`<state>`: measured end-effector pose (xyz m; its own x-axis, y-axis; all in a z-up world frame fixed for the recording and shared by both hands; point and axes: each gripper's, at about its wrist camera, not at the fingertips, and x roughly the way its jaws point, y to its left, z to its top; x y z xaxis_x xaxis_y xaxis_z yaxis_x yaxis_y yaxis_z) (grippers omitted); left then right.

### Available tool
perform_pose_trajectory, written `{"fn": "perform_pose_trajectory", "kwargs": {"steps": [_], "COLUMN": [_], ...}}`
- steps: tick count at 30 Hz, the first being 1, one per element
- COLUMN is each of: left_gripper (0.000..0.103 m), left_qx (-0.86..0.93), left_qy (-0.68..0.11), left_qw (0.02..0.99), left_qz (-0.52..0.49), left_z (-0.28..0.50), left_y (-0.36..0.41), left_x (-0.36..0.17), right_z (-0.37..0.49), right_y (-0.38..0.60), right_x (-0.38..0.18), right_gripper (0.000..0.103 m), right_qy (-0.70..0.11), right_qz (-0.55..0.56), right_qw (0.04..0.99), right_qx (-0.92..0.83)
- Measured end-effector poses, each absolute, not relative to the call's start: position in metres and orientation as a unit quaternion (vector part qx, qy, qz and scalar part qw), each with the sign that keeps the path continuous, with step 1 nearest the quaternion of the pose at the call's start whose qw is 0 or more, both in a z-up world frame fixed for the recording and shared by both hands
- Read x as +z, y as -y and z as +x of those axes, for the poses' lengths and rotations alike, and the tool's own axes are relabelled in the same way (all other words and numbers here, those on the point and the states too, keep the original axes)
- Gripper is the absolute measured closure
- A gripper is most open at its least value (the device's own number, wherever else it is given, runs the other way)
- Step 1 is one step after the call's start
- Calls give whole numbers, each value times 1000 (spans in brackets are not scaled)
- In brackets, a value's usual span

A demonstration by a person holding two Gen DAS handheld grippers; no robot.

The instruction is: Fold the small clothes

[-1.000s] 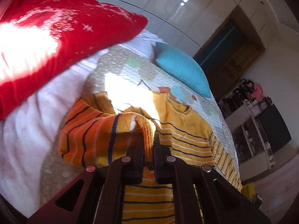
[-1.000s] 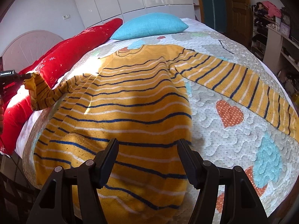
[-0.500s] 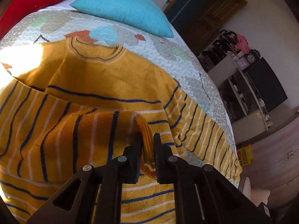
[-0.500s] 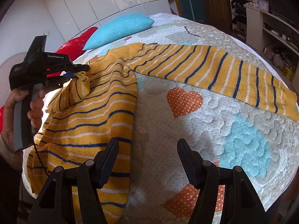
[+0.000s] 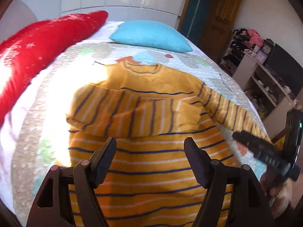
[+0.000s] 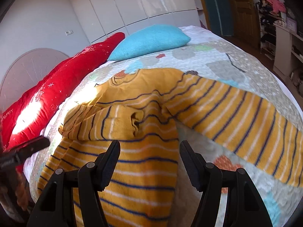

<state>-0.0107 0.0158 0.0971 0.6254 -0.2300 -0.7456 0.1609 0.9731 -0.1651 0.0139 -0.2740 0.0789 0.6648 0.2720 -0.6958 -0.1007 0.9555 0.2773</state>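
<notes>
Across the sweater chest, left sleeve now released, lying folded; my left gripper spread wide; right gripper spread, empty; other sleeve at 2 o'clock unfolded.

Wall: we are seeing glossy white wardrobe panels reflecting light.
Door: a wooden door is standing beyond.
Shelving: white shelves are lining the side.

Yellow striped sweater flat on quilt, one sleeve folded across (other outstretched)
</notes>
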Motion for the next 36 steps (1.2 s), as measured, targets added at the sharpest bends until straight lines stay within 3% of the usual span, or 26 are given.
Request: {"fn": "perform_pose_trajectory", "kwargs": {"steps": [6, 8, 9, 12, 14, 23, 28, 33, 36], "left_gripper": [30, 30, 30, 30, 30, 30, 30, 30, 30], "left_qx": [-61, -50, -44, -22, -3, 67, 74, 47, 30], "left_qy": [-430, -424, -421, -424, -425, -463, -461, -455, -435], "left_qw": [895, 898, 898, 895, 894, 881, 883, 883, 892], "left_qz": [-100, -111, -117, -137, -140, -71, -55, -107, -119], "left_z": [-52, -62, -64, -60, -57, -55, -66, -80, -88], "left_y": [-87, -100, -107, -121, -128, -128, -124, -122, -112], "left_x": [79, 75, 73, 62, 54, 9, 9, 29, 45], "right_z": [102, 114, 118, 122, 121, 102, 34, -50, -99], "right_y": [233, 225, 220, 224, 237, 304, 367, 445, 483], "right_x": [50, 43, 41, 49, 57, 61, 78, 71, 56], "right_gripper": [33, 51, 73, 84, 98, 96, 66, 64, 48], "right_qy": [-455, -470, -478, -474, -462, -457, -422, -409, -401], "right_qz": [76, 86, 80, 86, 100, 118, 180, 251, 313], "right_qw": [881, 870, 866, 867, 874, 881, 888, 876, 858], "right_qx": [108, 123, 122, 124, 108, 25, 15, -44, -67]}}
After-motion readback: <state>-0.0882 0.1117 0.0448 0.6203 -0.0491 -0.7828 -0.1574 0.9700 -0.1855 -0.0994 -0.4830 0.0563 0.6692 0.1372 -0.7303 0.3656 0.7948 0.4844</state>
